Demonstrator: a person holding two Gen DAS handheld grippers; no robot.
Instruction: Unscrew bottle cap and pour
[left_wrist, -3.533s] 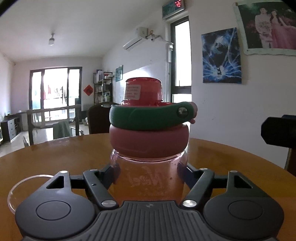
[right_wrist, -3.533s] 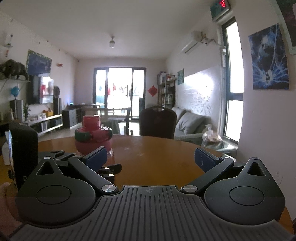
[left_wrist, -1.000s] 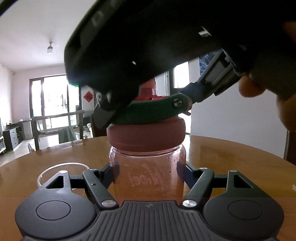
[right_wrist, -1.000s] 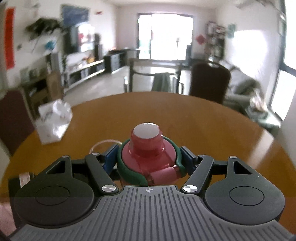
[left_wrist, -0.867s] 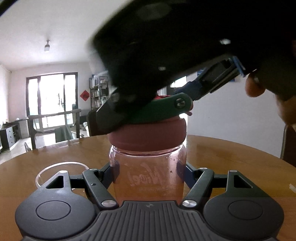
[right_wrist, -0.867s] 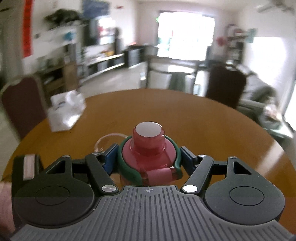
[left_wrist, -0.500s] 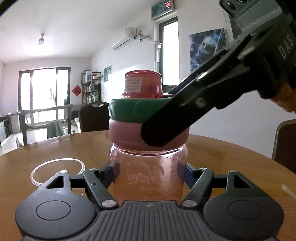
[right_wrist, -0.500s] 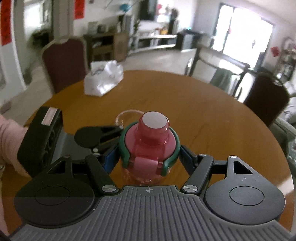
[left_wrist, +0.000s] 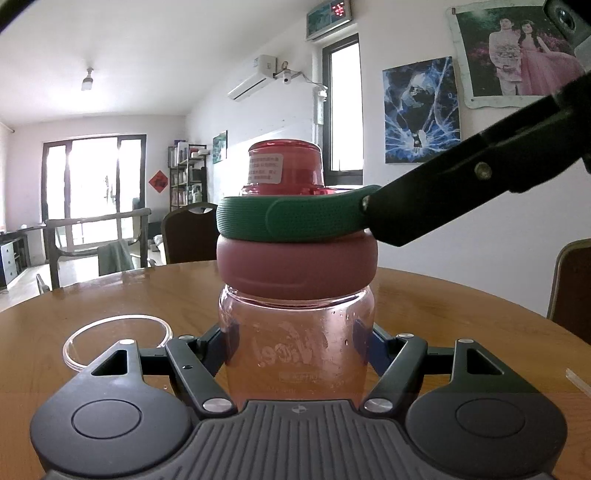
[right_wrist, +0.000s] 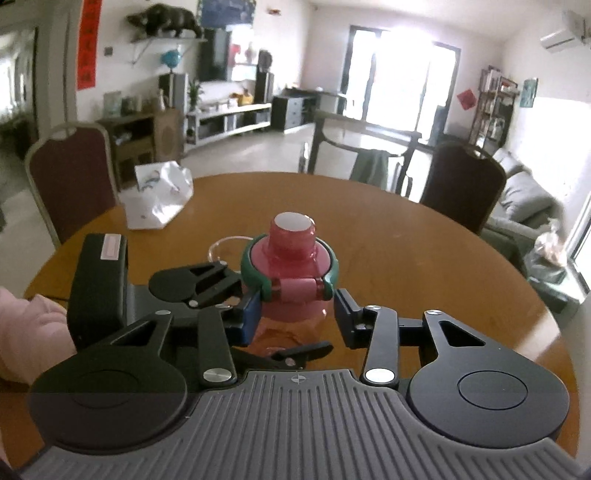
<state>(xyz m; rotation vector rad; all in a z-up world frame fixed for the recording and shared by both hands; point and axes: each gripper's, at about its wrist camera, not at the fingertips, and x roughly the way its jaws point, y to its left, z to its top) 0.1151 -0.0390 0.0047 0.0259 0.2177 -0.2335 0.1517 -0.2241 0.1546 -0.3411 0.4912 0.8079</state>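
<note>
A clear pink bottle (left_wrist: 295, 350) stands upright on the round wooden table (left_wrist: 461, 306). My left gripper (left_wrist: 295, 339) is shut on its body just under the lid. The pink screw cap (left_wrist: 295, 262) carries a green carry ring (left_wrist: 288, 221) and a raised spout cover (right_wrist: 293, 232). My right gripper (right_wrist: 297, 317) reaches in from the side; its blue pads (right_wrist: 251, 317) pinch only the near, hinge side of the cap (right_wrist: 291, 266). One of its fingers (left_wrist: 443, 206) crosses the cap's right edge. A clear glass dish (left_wrist: 114, 332) sits just left of the bottle.
A white plastic bag (right_wrist: 159, 203) lies at the table's far left. Dark red chairs (right_wrist: 70, 177) (right_wrist: 461, 184) stand around the table, with another (left_wrist: 572, 288) at the right. A person's pink sleeve (right_wrist: 22, 332) is behind the left tool.
My right gripper has drawn back from deep around the cap to its near edge, and its fingers stand closer together. Its view swung back to the right. The left grip is unchanged.
</note>
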